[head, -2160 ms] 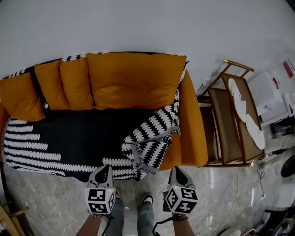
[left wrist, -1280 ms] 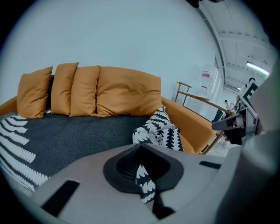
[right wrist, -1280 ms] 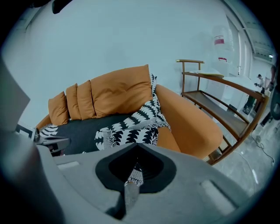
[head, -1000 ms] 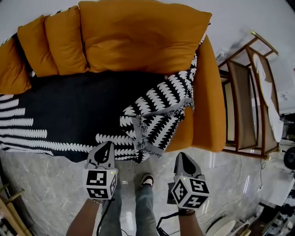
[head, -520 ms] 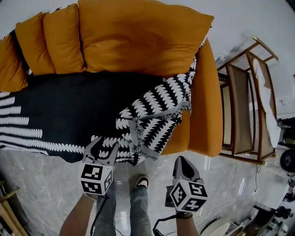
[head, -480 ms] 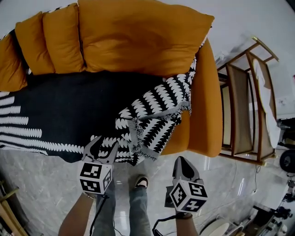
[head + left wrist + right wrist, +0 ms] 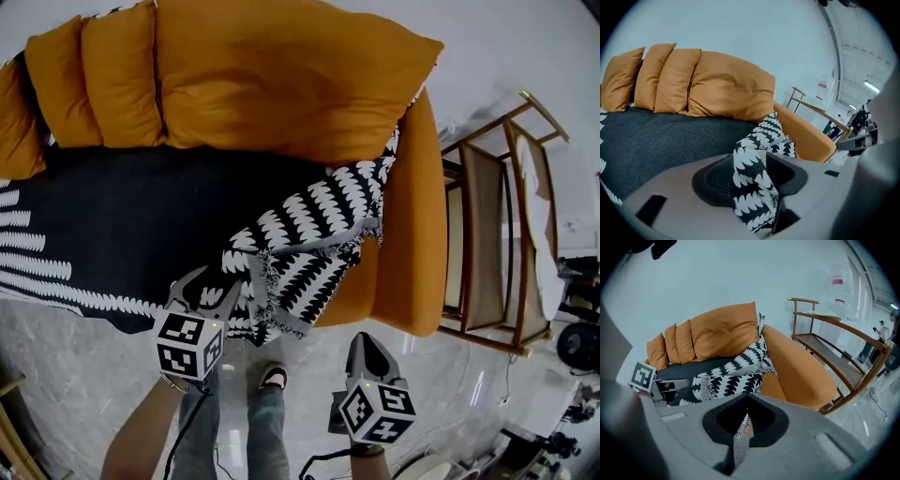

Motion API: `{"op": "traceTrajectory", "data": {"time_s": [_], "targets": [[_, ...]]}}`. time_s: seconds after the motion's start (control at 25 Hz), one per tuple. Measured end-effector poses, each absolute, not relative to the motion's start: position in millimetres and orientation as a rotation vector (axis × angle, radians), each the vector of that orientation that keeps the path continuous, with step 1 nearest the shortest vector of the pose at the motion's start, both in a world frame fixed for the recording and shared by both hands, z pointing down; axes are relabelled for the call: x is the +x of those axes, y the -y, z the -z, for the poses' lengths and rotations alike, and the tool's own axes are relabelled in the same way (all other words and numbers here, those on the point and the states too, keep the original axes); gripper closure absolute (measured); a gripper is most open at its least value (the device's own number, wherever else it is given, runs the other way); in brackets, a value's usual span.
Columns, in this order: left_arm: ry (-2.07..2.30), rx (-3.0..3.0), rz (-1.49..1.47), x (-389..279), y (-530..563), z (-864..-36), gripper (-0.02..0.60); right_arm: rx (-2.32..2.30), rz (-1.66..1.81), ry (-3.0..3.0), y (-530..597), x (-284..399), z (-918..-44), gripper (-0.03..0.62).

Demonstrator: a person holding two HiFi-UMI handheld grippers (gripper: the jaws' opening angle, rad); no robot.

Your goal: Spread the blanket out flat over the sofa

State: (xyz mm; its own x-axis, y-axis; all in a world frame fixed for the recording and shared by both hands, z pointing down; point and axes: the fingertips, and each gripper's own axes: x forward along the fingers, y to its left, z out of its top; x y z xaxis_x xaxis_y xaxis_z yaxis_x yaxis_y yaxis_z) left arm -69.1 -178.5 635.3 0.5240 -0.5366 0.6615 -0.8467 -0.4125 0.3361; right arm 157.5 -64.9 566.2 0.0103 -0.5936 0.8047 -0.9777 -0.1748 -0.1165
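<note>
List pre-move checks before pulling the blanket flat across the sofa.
1. Left gripper has a blanket fold between its jaws: ok.
2. Right gripper holding fabric: not ok, jaws together, empty, short of the sofa.
3. Blanket flat at the sofa's right end: not ok, bunched and folded over.
4. Cushions against the backrest, off the fold: ok.
5. Left grip firm enough to pull: cannot tell.

Black-white blanket (image 7: 141,220) on orange sofa (image 7: 412,253) seat, right end folded back.
</note>
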Motion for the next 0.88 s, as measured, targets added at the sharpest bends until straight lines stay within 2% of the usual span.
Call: {"op": "traceTrajectory", "data": {"time_s": [0.88], "targets": [[1.012, 1.998, -0.524, -54.6, 213.8, -676.5, 0.376, 1.788, -1.113, 1.586, 80.8, 164.4, -590.4, 0.589]]}}
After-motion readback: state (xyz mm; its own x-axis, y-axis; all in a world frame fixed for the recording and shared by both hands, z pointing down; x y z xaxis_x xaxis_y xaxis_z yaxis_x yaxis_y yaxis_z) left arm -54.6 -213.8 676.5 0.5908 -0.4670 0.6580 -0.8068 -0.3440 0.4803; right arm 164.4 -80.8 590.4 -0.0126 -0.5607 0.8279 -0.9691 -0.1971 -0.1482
